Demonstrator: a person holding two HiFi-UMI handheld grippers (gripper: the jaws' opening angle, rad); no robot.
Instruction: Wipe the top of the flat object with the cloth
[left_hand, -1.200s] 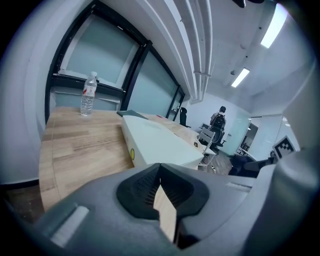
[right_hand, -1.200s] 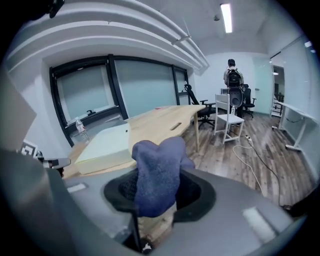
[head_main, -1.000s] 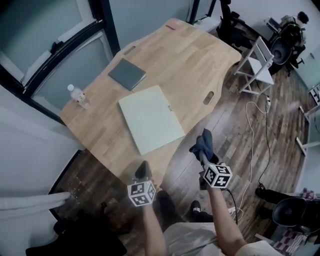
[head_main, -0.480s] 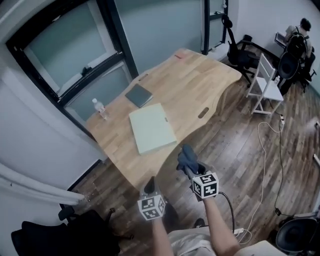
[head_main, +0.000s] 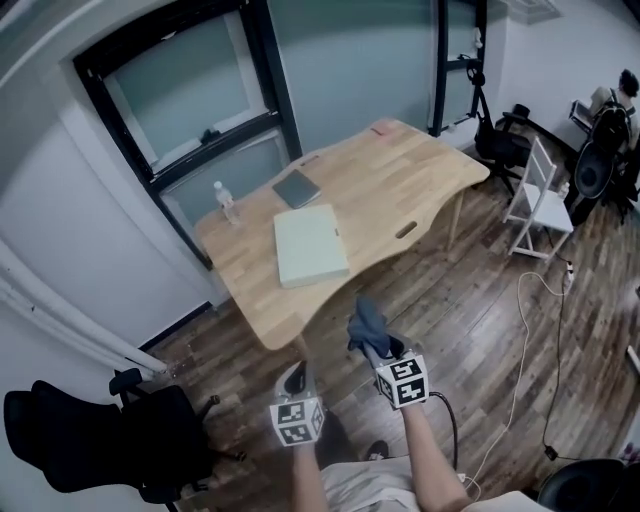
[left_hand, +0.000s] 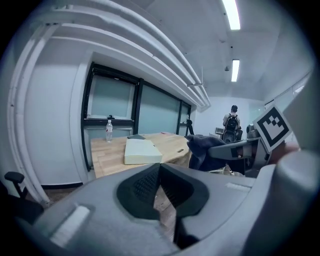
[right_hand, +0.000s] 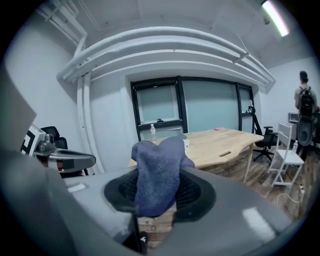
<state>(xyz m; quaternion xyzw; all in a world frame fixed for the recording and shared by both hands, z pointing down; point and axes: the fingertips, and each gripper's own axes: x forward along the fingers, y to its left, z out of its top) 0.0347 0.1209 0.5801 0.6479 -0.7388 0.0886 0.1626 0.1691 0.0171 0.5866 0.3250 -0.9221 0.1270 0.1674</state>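
Right gripper (head_main: 374, 346) is pinching the blue cloth (head_main: 365, 320), which is sticking up out of its jaws. Left gripper (head_main: 293, 378) is carrying nothing, with its jaws pressed together. The pale green flat pad (head_main: 310, 245) is lying on the wooden table (head_main: 400, 180), well apart from both grippers, which are hanging over the floor (head_main: 480, 300).

The cloth (right_hand: 157, 170) pinched in the right gripper (right_hand: 159, 196) is fuzzy, matt terry, the gripper's shell smooth grey plastic with ribbed black pads (right_hand: 192, 195), while ahead of it the table (right_hand: 220, 142) is smooth pale wood and the flat object (head_main: 310, 245) on it looks matt.
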